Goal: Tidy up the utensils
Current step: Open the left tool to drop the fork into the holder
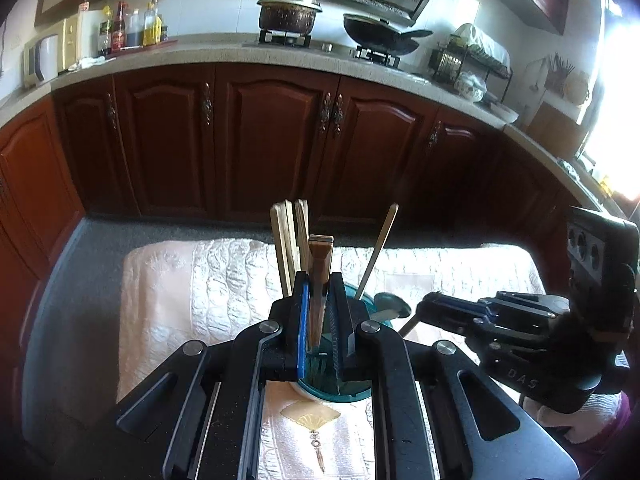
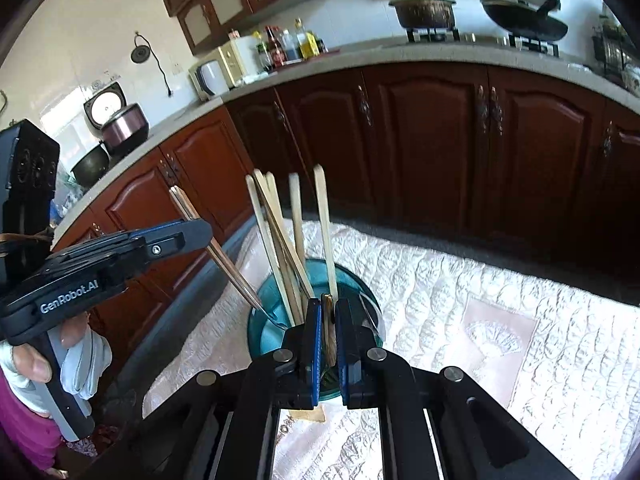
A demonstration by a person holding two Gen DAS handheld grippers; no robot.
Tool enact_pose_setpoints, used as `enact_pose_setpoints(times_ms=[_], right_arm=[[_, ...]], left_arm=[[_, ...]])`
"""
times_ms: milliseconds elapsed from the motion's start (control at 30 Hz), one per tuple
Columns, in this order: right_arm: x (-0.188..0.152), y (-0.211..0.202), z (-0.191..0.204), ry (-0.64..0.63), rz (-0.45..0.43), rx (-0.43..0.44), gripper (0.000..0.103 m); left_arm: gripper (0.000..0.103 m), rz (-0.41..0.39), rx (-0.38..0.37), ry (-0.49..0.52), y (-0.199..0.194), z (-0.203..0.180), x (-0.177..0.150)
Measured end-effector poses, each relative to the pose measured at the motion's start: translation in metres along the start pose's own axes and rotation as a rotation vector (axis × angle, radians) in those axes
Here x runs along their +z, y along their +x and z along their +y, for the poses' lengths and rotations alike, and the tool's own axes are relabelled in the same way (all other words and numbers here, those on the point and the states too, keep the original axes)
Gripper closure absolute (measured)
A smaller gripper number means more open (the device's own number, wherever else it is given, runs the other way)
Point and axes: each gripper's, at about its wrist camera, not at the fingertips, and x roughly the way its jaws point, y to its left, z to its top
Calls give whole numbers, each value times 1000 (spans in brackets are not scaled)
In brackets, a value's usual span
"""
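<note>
A teal cup stands on a pale quilted cloth and holds several wooden chopsticks. My left gripper is shut on a brown-handled utensil, held upright with its lower end inside the cup. In the right wrist view this utensil slants down into the cup from the left gripper. My right gripper is shut on another brown-handled utensil just over the cup's near rim. In the left wrist view the right gripper holds a spoon beside the cup.
The cloth covers a table with a dark floor beyond it. Dark red cabinets and a counter with bottles, a pot and a wok stand behind.
</note>
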Motion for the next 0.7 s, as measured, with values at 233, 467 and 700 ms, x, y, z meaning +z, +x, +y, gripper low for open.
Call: enact_pose_setpoints(times_ms=[233,467,700], right_arm=[[-9,26,-9,37,54,7,97],[-13,43,-17,67,74,10,97],[-16,39,-25,96,57,14,90]], left_arm=[[95,35,14,-1,18,-2,-11],[95,39,19,-10,22,-1,-18],[95,30,42,-4,23,-6,-18]])
